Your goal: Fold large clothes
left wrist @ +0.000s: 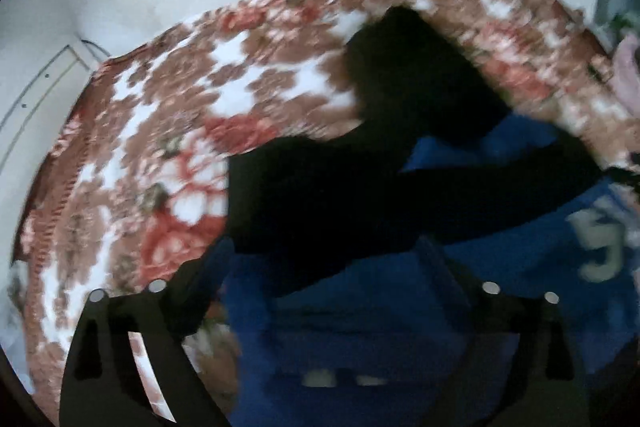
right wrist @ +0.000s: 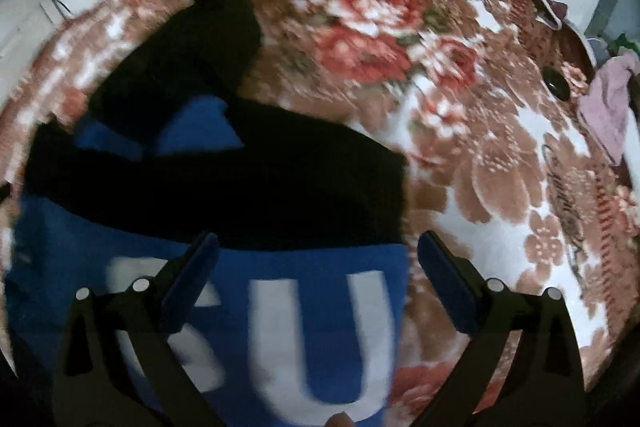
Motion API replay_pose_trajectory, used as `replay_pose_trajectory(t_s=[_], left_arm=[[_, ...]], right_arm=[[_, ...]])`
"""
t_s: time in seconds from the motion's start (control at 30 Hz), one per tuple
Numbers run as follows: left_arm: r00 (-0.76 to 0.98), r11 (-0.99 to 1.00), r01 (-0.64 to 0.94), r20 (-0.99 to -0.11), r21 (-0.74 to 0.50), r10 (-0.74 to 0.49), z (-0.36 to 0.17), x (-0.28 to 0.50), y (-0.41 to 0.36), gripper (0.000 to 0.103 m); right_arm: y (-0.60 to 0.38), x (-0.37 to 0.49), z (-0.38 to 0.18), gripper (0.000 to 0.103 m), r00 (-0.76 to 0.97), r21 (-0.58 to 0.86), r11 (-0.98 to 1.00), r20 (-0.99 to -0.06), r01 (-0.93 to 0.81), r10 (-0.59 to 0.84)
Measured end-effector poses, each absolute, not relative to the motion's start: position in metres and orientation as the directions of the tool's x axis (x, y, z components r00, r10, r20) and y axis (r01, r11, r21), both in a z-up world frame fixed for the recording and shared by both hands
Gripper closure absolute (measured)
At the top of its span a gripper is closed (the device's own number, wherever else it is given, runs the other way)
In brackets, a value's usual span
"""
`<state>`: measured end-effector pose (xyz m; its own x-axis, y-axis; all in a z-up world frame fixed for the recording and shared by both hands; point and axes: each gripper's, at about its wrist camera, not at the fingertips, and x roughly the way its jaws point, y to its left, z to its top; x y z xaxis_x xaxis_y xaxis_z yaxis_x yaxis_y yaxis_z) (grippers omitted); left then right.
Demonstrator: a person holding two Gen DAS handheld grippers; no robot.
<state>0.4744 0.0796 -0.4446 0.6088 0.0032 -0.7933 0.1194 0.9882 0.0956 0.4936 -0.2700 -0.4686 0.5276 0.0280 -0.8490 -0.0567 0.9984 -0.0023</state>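
Black fingers, silver screws

matt blue-and-black cloth garment on plush floral blanket.

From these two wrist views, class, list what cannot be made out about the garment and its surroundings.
- Blue garment: right view's bottom edge and the gripper fingers cut off its white lettering.
- Black sleeves: motion blur and darkness hide folds in the left view.
- Pink cloth: cropped by the right view's fisheye edge.
- Floral blanket: pattern smeared.
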Motion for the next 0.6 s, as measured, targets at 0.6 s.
replay_pose_trajectory(t_s=[0.6], left_arm=[[0.447, 0.991, 0.101, -0.885, -0.092, -0.128, -0.504, 0.493, 0.057, 0.008]], right_arm=[[-0.25, 0.495, -0.499, 0.005, 0.469, 0.028, 0.998, -0.882, -0.052, 0.049]])
